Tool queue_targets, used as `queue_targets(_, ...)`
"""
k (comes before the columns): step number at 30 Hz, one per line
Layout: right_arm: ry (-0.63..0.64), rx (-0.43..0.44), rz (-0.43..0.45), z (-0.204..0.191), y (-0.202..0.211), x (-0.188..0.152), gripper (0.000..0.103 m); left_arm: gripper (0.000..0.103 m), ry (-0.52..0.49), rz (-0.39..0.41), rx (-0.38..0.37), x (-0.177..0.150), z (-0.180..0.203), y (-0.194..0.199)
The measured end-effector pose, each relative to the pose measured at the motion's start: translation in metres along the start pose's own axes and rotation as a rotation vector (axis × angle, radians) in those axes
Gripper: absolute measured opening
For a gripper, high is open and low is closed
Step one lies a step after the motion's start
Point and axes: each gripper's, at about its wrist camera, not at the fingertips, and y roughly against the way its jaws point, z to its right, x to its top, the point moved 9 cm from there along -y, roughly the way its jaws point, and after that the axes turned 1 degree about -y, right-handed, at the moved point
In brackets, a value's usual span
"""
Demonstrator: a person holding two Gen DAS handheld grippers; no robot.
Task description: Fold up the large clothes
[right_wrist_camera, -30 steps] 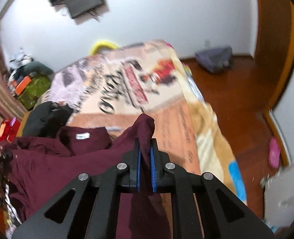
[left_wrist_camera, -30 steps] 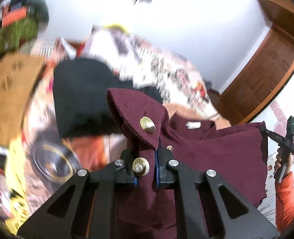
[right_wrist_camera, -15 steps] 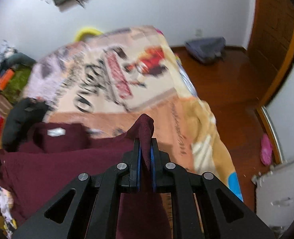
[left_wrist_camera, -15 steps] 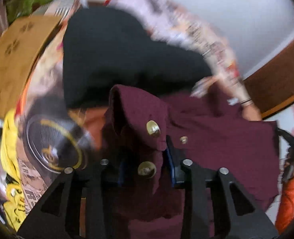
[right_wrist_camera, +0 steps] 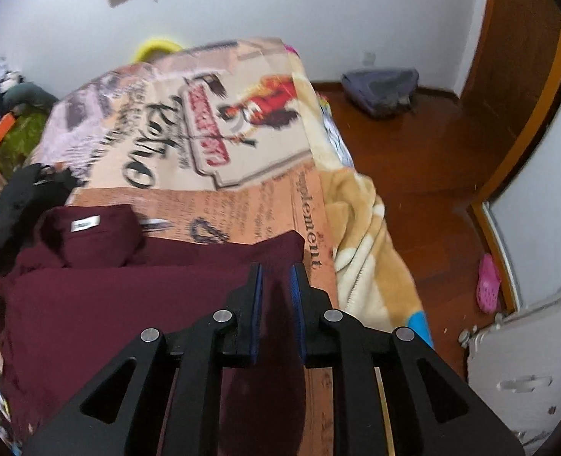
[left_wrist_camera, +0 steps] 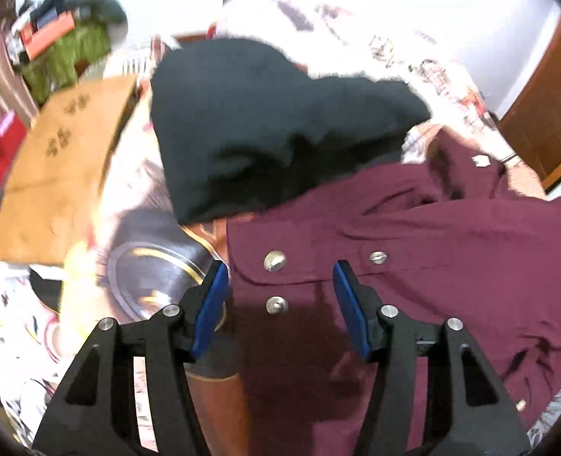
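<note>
A maroon buttoned shirt lies spread flat on the bed, collar and white label at the far side. My left gripper is open, its blue pads on either side of the shirt's left corner with two metal buttons. In the right wrist view the same shirt lies on the printed bedspread. My right gripper is open a little, just above the shirt's right corner, holding nothing.
A black garment lies on the bed beyond the shirt's left side. A brown cardboard box sits left of it. The bed's right edge drops to a wooden floor with a pink shoe and grey bag.
Both grippers lowered the shirt onto the bed and opened, letting go of its two corners. The shirt now lies flat.
</note>
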Motion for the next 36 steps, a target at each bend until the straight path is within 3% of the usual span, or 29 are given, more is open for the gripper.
queue_targets(3, 0.098, -0.006, 0.054, -0.013, 0.039, -0.006, 0.026, 0.057, -0.007, 0.063, -0.004, 0.008, -0.003, 0.038)
queue_targets(5, 0.165, -0.013, 0.107, -0.022, 0.066, -0.012, 0.046, 0.062, -0.023, 0.101, 0.018, 0.008, -0.007, 0.065)
queue_targets(8, 0.249, -0.03, 0.174, -0.03, 0.102, -0.028, 0.057, 0.068, -0.051, 0.127, 0.042, 0.001, -0.015, 0.094)
queue_targets(12, 0.277, -0.021, 0.17, -0.034, 0.121, -0.055, 0.059, 0.073, -0.065, 0.102, 0.037, -0.03, -0.027, 0.115)
queue_targets(17, 0.251, 0.003, 0.117, -0.034, 0.118, -0.1, 0.059, 0.083, -0.073, 0.04, -0.004, -0.079, -0.028, 0.113)
queue_targets(23, 0.147, 0.045, 0.033, -0.029, 0.1, -0.153, 0.059, 0.083, -0.097, -0.096, -0.078, -0.146, -0.013, 0.082)
queue_targets(31, 0.035, 0.11, -0.07, -0.031, 0.075, -0.197, 0.06, 0.082, -0.086, -0.246, -0.154, -0.191, 0.004, 0.037)
queue_targets(36, -0.056, 0.203, -0.123, -0.04, 0.06, -0.213, 0.059, 0.069, -0.087, -0.277, -0.199, -0.203, 0.022, 0.021)
